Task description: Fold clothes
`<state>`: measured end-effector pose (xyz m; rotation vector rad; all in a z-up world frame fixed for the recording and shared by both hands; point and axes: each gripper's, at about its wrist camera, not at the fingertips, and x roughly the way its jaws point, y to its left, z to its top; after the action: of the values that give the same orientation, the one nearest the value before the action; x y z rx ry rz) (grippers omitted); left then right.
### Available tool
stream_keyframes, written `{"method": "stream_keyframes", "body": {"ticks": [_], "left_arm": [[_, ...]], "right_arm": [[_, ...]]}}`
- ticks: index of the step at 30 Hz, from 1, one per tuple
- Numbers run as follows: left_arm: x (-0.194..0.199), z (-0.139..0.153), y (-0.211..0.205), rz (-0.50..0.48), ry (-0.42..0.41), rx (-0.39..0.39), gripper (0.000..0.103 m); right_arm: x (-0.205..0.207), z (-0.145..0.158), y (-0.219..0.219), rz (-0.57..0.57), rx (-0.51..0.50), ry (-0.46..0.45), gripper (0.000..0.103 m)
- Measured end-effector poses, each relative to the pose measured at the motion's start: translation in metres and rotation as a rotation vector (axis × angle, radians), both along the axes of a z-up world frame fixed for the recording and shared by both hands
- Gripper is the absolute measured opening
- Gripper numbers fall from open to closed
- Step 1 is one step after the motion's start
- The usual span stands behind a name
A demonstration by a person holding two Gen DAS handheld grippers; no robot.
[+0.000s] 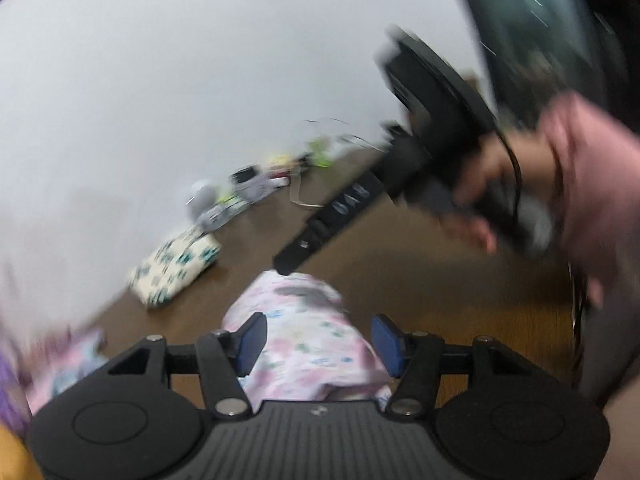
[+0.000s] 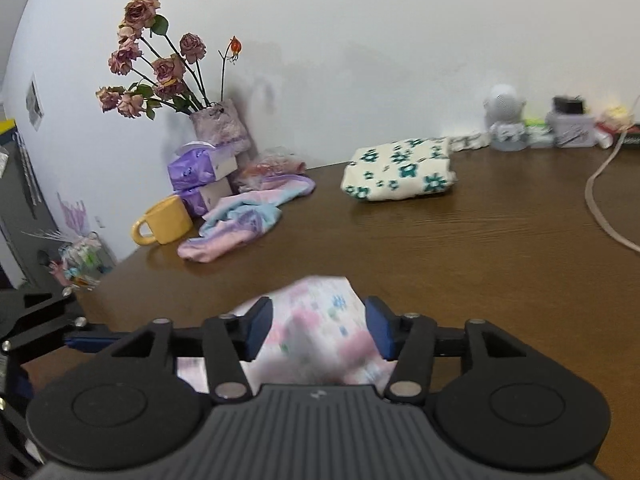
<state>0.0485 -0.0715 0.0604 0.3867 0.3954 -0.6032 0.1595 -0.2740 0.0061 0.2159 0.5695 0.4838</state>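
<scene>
The pink floral garment (image 1: 304,332) lies bunched on the brown worktop (image 2: 460,248), at its near edge and right under both tools. In the left wrist view the left gripper (image 1: 319,340) has its jaws standing wide, one blue pad on each side of the cloth, with a gap showing at each pad; it brackets the bundle but does not look clamped on it. The right wrist view shows the same for the right gripper (image 2: 320,328): jaws wide apart, the cloth heaped between them and blurred, nothing pinched as far as I can tell. From the left camera the right gripper (image 1: 286,266) comes in from the far right, held by the right hand (image 1: 492,184), its tip at the far end of the bundle; that view is smeared by motion.

One piece looks done: a cream garment with teal flowers (image 2: 400,174) sits as a neat folded block at the far middle of the worktop. A pastel garment (image 2: 244,220) in pink, blue and lilac lies loose and crumpled at the far left, just beside a yellow mug (image 2: 164,220), and seems untouched. So I judge the job roughly a third through: the pink piece is in hand, still a lump without a flat fold, and the pastel one waits.
</scene>
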Motion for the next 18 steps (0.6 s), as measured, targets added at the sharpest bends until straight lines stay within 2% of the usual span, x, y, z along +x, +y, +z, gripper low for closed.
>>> {"method": "stream_keyframes", "body": {"ticks": [1,2,3,5,7,10,13,18], "left_arm": [[0.006,0.001,0.008,0.037,0.044,-0.039,0.055],[0.012,-0.001,0.012,0.055,0.082,-0.062,0.044],[0.017,-0.003,0.015,0.068,0.119,-0.081,0.027],[0.018,-0.012,0.021,0.053,0.198,-0.116,0.019],[0.012,-0.018,0.024,0.036,0.240,-0.125,0.017],[0.036,-0.028,0.021,0.014,0.263,-0.108,0.015],[0.062,-0.035,0.025,0.024,0.269,-0.076,0.015],[0.074,-0.043,0.054,0.133,0.258,-0.062,0.015]], "right_arm": [[0.010,-0.001,0.002,0.003,0.013,0.020,0.060],[0.019,-0.003,0.004,0.007,0.024,0.041,0.062],[0.027,-0.005,0.006,0.010,0.030,0.062,0.063],[0.042,-0.012,0.007,0.015,0.041,0.111,0.064],[0.052,-0.022,0.004,0.019,0.068,0.168,0.063],[0.051,-0.035,-0.001,0.034,0.087,0.220,0.041],[0.033,-0.037,-0.005,0.010,0.065,0.210,0.041],[-0.010,-0.036,-0.004,-0.020,0.040,0.200,0.039]]}}
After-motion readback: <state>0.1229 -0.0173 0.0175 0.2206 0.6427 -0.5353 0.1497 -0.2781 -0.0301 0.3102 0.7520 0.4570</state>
